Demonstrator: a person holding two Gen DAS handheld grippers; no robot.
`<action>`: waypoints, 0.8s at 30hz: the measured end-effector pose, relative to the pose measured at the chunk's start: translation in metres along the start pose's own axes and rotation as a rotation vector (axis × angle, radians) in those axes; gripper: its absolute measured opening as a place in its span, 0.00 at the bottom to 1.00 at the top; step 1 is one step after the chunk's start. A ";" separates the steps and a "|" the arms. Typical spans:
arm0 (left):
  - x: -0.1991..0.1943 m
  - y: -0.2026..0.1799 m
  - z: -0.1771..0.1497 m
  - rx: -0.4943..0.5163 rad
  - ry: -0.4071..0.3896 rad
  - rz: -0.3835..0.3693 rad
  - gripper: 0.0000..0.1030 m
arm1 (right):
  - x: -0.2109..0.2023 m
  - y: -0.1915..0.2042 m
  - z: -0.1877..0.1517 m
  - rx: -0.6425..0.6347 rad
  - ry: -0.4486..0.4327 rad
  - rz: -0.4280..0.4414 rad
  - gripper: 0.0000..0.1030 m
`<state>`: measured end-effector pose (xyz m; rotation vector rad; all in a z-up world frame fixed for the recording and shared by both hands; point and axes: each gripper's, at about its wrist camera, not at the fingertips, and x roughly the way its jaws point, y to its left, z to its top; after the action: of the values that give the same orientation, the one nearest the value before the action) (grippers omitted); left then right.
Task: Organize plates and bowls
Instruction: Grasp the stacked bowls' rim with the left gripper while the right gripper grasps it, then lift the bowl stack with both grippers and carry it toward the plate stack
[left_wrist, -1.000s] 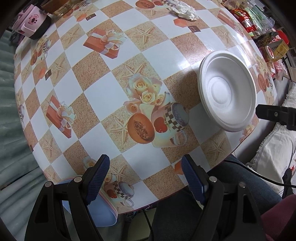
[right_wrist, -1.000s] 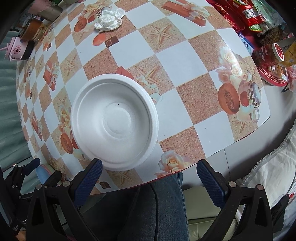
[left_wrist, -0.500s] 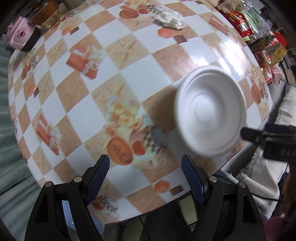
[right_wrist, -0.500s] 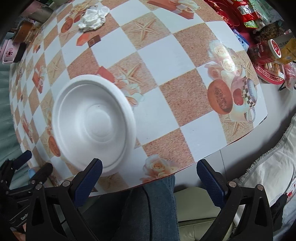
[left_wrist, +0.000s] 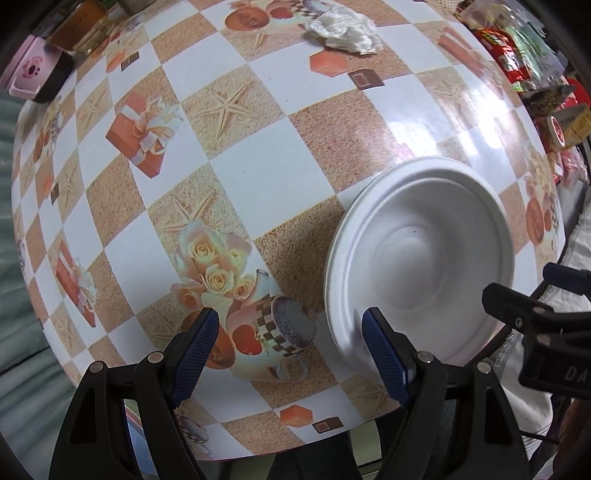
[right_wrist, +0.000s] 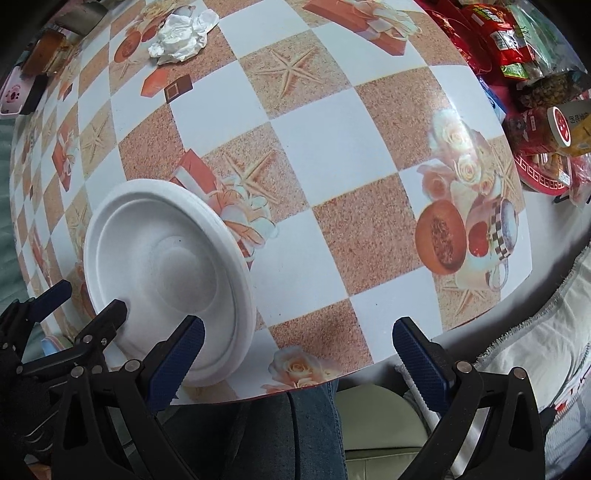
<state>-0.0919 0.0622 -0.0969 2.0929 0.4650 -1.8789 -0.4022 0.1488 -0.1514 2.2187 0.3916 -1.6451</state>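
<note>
Nearby, the white plate (left_wrist: 424, 258) sits empty; left tongs (left_wrist: 288, 350) and right tongs (right_wrist: 295, 354) gape unladen.

L gripper (left_wrist: 291, 354) now sits further right vs 1 s ago: its right finger (left_wrist: 384, 360) overlaps the plate (left_wrist: 421, 258) rim, earlier well apart. Blue bowl, by its left finger before, mostly out of view. In R view, plate (right_wrist: 166, 273) sits further left, under R gripper's (right_wrist: 295, 362) left finger.

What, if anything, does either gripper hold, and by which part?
Nothing: the left gripper and right gripper both stand open above the white plate.
</note>
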 end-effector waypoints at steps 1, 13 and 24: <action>0.001 0.001 0.001 -0.005 0.004 -0.002 0.80 | 0.001 0.000 0.002 -0.006 0.003 0.000 1.00; 0.019 -0.009 0.010 -0.040 0.031 -0.007 0.80 | 0.010 0.011 0.028 -0.053 0.027 -0.015 1.00; 0.045 0.007 0.008 -0.094 0.042 -0.055 0.87 | 0.030 0.037 0.063 -0.189 0.014 -0.057 1.00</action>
<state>-0.0921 0.0547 -0.1428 2.0818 0.6151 -1.8085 -0.4322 0.0889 -0.1922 2.0983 0.5935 -1.5519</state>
